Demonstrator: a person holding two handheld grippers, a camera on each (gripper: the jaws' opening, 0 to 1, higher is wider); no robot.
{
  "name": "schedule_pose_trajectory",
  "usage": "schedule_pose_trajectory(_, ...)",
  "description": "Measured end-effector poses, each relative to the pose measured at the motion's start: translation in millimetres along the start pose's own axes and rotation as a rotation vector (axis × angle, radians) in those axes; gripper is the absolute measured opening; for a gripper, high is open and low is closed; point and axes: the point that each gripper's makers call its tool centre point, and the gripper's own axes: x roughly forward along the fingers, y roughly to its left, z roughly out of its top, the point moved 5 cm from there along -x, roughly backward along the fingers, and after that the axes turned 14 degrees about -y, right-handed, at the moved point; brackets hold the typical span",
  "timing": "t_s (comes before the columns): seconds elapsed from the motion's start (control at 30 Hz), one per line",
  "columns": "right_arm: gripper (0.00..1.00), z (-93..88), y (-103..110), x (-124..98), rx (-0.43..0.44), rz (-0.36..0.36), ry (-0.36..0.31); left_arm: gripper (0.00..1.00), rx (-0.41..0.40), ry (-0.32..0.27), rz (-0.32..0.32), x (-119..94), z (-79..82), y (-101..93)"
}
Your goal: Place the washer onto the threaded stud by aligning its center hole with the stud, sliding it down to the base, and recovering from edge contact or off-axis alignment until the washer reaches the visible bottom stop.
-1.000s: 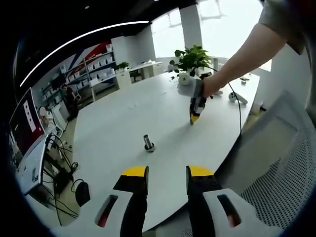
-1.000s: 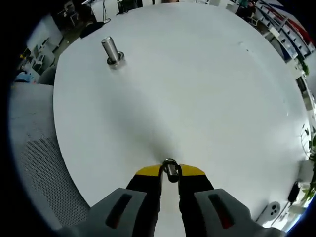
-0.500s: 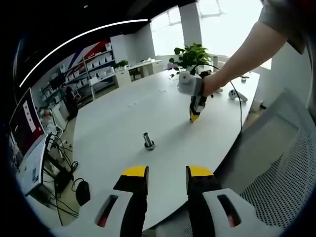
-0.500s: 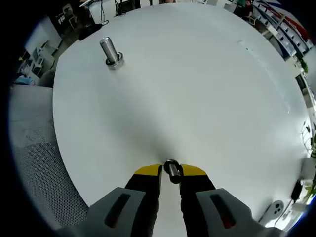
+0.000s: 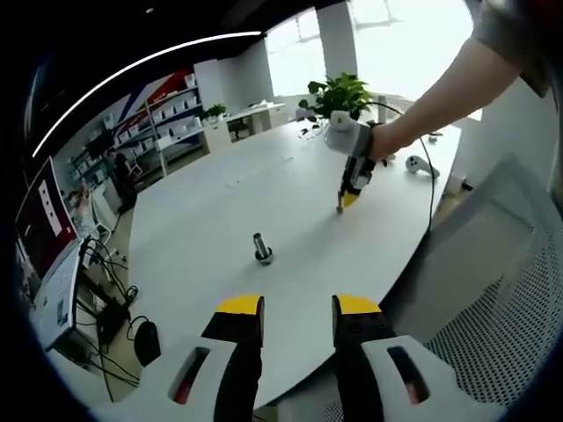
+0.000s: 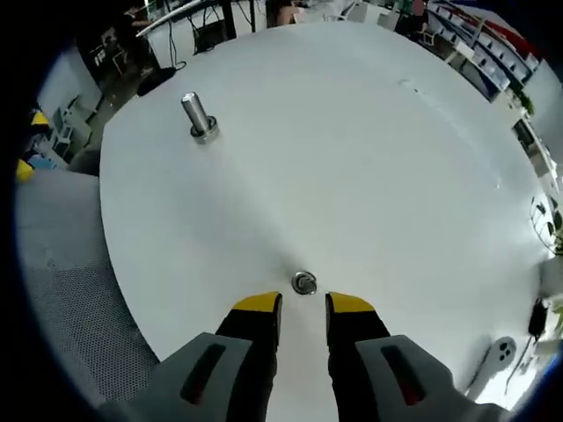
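Smooth matt white table [image 6: 369, 176]; shiny metal stud [image 6: 199, 116] and, seemingly, metal washer [image 6: 304, 283]; mesh chair [image 5: 493, 334].

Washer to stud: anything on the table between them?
Nothing: in the right gripper view, bare white table runs from the washer, lying just beyond the open right gripper, to the stud.

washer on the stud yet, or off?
Off. The washer lies flat on the table beyond the right tool; the stud stands bare.

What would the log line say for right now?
right gripper: open, just behind washer | washer: flat on table | stud: upright, bare, far from washer | left gripper: open, empty
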Motion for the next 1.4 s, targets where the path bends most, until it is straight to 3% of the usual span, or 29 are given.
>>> schedule_pose_trajectory(0.13, 0.22, 4.9, 2.6, -15.4, 0.004, -0.006, -0.078, 0.29, -0.002, -0.003, 0.000, -0.2, 0.8, 0.4)
schedule_pose_trajectory(0.2, 0.22, 8.9, 6.3, -20.0, 0.051, 0.016, -0.149, 0.29, -0.038, -0.057, 0.015, -2.3, 7.1, 3.5)
schedule_pose_trajectory(0.23, 0.22, 10.4, 7.3, -24.3, 0.103, 0.012, -0.180, 0.29, -0.053, -0.070, 0.019, -3.6, 8.5, 4.9)
schedule_pose_trajectory(0.3, 0.22, 13.2, 7.6, -30.6, 0.122, 0.004, -0.223, 0.29, -0.064, -0.072, 0.017, -4.2, 7.9, 6.3)
schedule_pose_trajectory(0.4, 0.22, 12.7, 9.4, -40.6, 0.094, -0.012, -0.253, 0.30, -0.037, -0.042, -0.003, -1.0, 4.5, 0.0)
schedule_pose_trajectory(0.67, 0.22, 19.5, 10.9, -62.3, 0.079, -0.039, -0.381, 0.31, -0.061, -0.052, 0.000, -2.2, 5.1, 1.5)
schedule_pose_trajectory(0.77, 0.22, 18.5, 12.9, -70.6, 0.074, -0.051, -0.400, 0.31, -0.058, -0.050, -0.004, -2.0, 5.2, 0.9)
schedule_pose_trajectory(1.17, 0.22, 23.0, 31.2, -116.2, 0.150, -0.102, -0.575, 0.31, -0.075, -0.047, -0.016, -1.2, 5.1, 0.2)
schedule_pose_trajectory(1.4, 0.22, 16.2, 53.3, -130.0, 0.241, -0.097, -0.626, 0.31, -0.083, -0.062, 0.002, -2.2, 6.9, 3.5)
